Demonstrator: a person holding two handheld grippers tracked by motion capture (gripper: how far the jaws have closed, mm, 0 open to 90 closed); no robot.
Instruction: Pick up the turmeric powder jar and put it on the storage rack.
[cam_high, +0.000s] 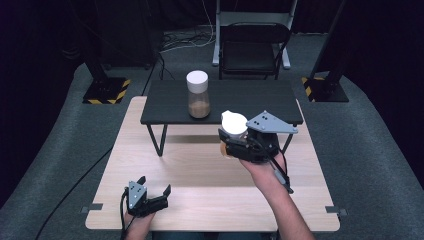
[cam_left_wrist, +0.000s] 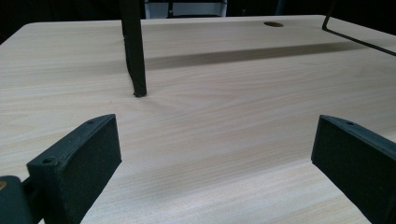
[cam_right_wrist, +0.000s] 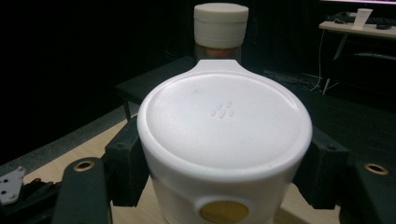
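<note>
A dark room with grey carpet surrounds a light wooden table (cam_high: 210, 195), and on its far half stands one low black shelf (cam_high: 250, 100) on thin metal legs. Behind the table is one black folding chair (cam_high: 252, 50), and a black stand base with yellow-and-black hazard stripes sits on the floor at each side, two in all.

There are two white-lidded jars. One jar (cam_high: 198, 94) stands upright on the black shelf, left of its middle, with brownish contents filling its lower part. The second jar (cam_high: 233, 131) is off the table, clamped in the right gripper (cam_high: 235, 142), which the person's right hand holds above the table just in front of the shelf's right part. In the right gripper view the two black jaws press against opposite sides of this jar (cam_right_wrist: 224, 140) just under its lid, whose white top faces the camera; the shelf jar (cam_right_wrist: 220, 28) shows beyond it, well apart.

The left gripper (cam_high: 155, 192) rests low at the table's near left edge, well apart from both jars. Its jaws stand wide open with nothing between them; the left gripper view shows bare table (cam_left_wrist: 210, 121) between them and one black shelf leg (cam_left_wrist: 133, 46) beyond.
</note>
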